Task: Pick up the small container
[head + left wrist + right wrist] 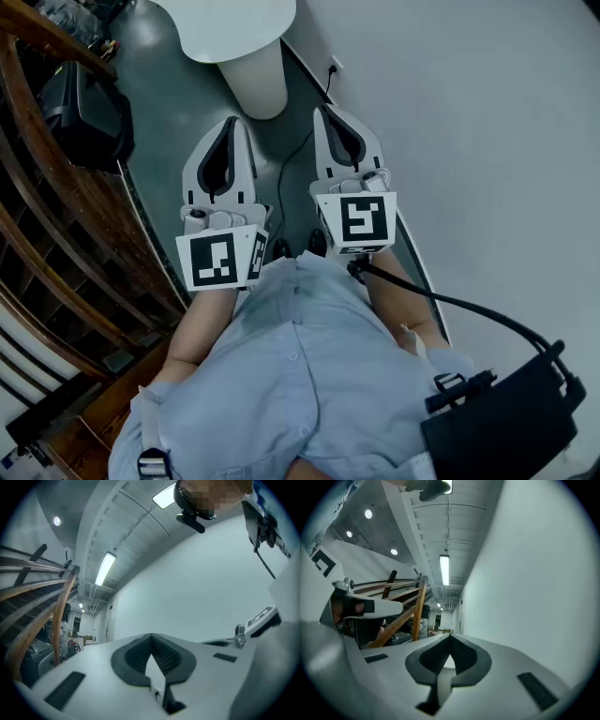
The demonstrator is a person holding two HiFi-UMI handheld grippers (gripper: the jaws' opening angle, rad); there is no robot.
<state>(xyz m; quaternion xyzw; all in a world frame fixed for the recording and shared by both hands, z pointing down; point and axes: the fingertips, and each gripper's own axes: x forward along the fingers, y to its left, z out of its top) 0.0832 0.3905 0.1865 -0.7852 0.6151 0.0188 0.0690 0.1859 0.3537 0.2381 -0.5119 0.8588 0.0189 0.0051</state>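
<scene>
just short of the round white worktop, the left gripper and right gripper sit level, side by side, each with jaws pressed together on nothing. the small container shows in no view, nor on the worktop's visible part. my guess at the risk: arriving with jaws closed would shove the container aside; swinging left of the worktop could clip the wooden railing.

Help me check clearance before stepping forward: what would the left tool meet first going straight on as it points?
Most likely the white wall, filling the view beyond the closed left tool; its distance is unclear.
</scene>
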